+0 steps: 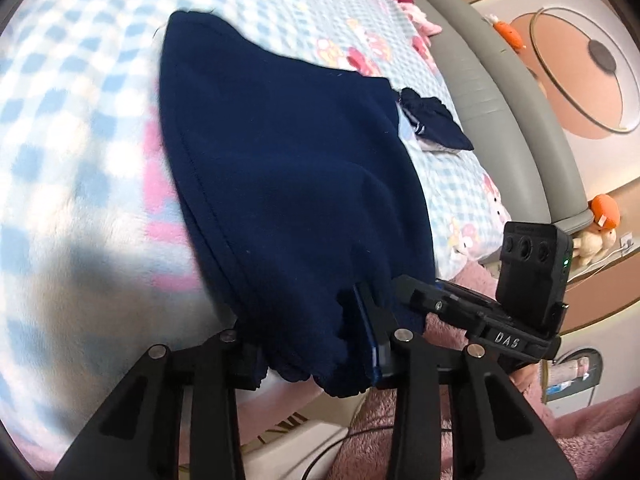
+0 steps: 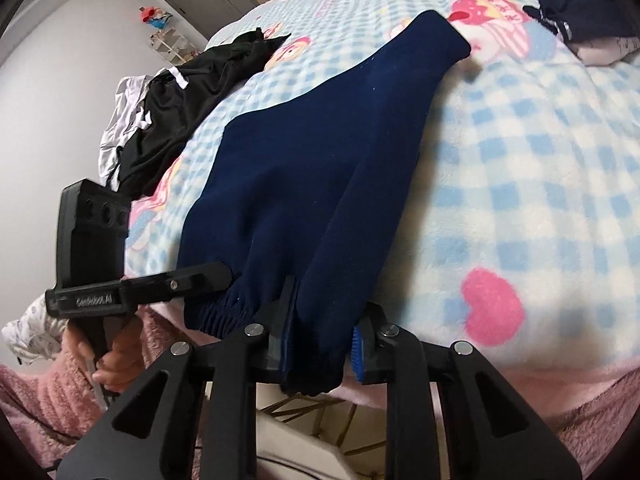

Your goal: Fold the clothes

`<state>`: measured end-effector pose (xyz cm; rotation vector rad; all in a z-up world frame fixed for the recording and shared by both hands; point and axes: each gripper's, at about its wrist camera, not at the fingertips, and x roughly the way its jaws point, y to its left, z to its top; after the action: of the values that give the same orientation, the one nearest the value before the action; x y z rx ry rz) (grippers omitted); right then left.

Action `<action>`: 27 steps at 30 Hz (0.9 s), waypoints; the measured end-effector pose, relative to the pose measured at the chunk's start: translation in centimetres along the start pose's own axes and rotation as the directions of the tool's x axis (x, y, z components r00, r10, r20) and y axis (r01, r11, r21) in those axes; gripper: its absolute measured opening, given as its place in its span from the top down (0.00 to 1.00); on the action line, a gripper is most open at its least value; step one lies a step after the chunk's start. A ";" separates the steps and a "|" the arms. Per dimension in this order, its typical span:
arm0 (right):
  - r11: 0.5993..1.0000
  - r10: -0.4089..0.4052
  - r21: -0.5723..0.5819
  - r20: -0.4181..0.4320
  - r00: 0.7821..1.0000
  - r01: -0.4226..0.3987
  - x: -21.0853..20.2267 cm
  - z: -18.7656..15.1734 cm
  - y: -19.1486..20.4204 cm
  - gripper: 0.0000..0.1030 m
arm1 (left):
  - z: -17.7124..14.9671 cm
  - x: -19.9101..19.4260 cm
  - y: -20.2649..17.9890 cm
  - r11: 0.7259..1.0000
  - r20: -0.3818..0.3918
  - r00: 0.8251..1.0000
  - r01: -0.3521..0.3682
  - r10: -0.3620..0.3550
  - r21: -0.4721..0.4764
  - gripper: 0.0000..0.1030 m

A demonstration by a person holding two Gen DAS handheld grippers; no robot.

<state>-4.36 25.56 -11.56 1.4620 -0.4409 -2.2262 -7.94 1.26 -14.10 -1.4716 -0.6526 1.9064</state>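
Observation:
Navy blue trousers [image 1: 280, 168] lie stretched along the checked blanket, their leg ends pointing away from me. My left gripper [image 1: 316, 340] is shut on one side of the gathered waistband at the bed's near edge. My right gripper [image 2: 324, 340] is shut on the other side of that waistband, and the trousers [image 2: 320, 152] run away from it toward the leg cuff [image 2: 444, 36]. The right gripper's body [image 1: 516, 316] shows just right of the cloth in the left wrist view. The left gripper's body [image 2: 120, 284] shows at the left in the right wrist view, held by a hand [image 2: 116, 360].
The blue-and-white checked blanket [image 1: 80, 128] with cartoon prints covers the bed. A small dark garment [image 1: 432, 124] lies past the trousers. A black garment [image 2: 200, 92] and white cloth [image 2: 120, 120] lie in a heap. A grey padded headboard [image 1: 492, 92] carries plush toys. Pink fleece sleeves [image 2: 40, 392] are near.

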 end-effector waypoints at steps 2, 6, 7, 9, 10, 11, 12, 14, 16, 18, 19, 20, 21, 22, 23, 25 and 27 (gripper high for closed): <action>1.000 -0.015 0.026 -0.035 0.999 0.016 1.0 -0.4 -0.6 0.70 | -0.3 0.0 0.4 1.000 -0.009 1.000 -0.004 0.004 -0.013 0.58; 1.000 -0.017 0.015 -0.039 0.999 0.017 1.2 -0.5 -0.3 0.70 | -1.2 -0.6 0.5 1.000 -0.007 1.000 -0.012 0.012 -0.019 0.56; 1.000 -0.013 0.008 -0.040 0.999 0.014 1.1 -0.6 -0.2 0.70 | -1.4 -0.7 0.5 1.000 -0.007 1.000 -0.015 0.014 -0.020 0.56; 1.000 0.003 0.008 -0.042 0.999 -0.003 1.0 -0.7 -0.2 0.71 | -1.6 -1.1 0.5 1.000 -0.007 1.000 -0.018 0.017 -0.017 0.59; 1.000 0.012 0.009 -0.044 0.999 -0.012 0.9 -0.7 -0.2 0.73 | -1.7 -1.4 0.4 1.000 -0.008 1.000 -0.019 0.019 -0.014 0.61; 1.000 0.022 0.010 -0.045 0.999 -0.021 0.8 -0.7 -0.2 0.77 | -1.6 -1.6 0.3 1.000 -0.011 1.000 -0.018 0.018 -0.013 0.64; 0.999 0.031 0.011 -0.046 0.998 -0.030 0.7 -0.8 -0.2 0.78 | -1.4 -1.8 0.2 1.000 -0.022 1.000 -0.013 0.013 -0.021 0.64; 0.996 0.079 0.044 -0.049 0.996 -0.077 0.4 -0.4 -0.4 0.79 | -0.9 -2.0 0.0 0.999 -0.045 0.999 0.000 -0.001 -0.040 0.64; 0.988 0.136 0.086 -0.049 0.990 -0.131 0.2 0.1 -0.6 0.79 | -0.2 -2.0 0.1 0.996 -0.079 0.996 0.028 -0.035 -0.086 0.64; 0.975 0.191 0.127 -0.047 0.980 -0.184 -0.1 0.6 -0.8 0.79 | 1.1 -1.8 0.3 0.989 -0.112 0.991 0.054 -0.070 -0.135 0.64; 0.968 0.214 0.141 -0.043 0.976 -0.207 -0.2 1.2 -0.8 0.79 | 1.7 -1.8 0.4 0.985 -0.128 0.988 0.067 -0.088 -0.159 0.64; 0.962 0.234 0.151 -0.037 0.972 -0.226 -0.2 1.9 -0.8 0.77 | 2.4 -1.7 0.5 0.980 -0.142 0.984 0.080 -0.107 -0.184 0.64; 0.956 0.254 0.161 -0.030 0.967 -0.246 -0.2 2.7 -0.7 0.77 | 3.2 -1.6 0.6 0.973 -0.152 0.980 0.095 -0.129 -0.211 0.63; 0.952 0.265 0.168 -0.025 0.964 -0.257 -0.2 3.5 -0.7 0.76 | 4.0 -1.5 0.6 0.966 -0.160 0.976 0.110 -0.151 -0.235 0.61; 0.950 0.267 0.172 -0.023 0.963 -0.259 -0.2 4.3 -0.6 0.75 | 4.8 -1.6 0.7 0.960 -0.164 0.972 0.125 -0.170 -0.252 0.59; 0.948 0.265 0.188 -0.010 0.964 -0.258 -0.1 5.8 -0.5 0.70 | 6.1 -2.1 0.6 0.950 -0.157 0.966 0.157 -0.205 -0.270 0.51; 0.929 0.295 0.228 0.016 0.955 -0.291 -0.2 7.4 -1.0 0.66 | 7.2 -2.7 0.3 0.941 -0.143 0.961 0.190 -0.237 -0.279 0.46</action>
<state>-11.28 26.74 -8.98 1.4181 -0.8750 -1.9731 -14.52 -0.99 -10.73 -1.6342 -0.9699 1.5492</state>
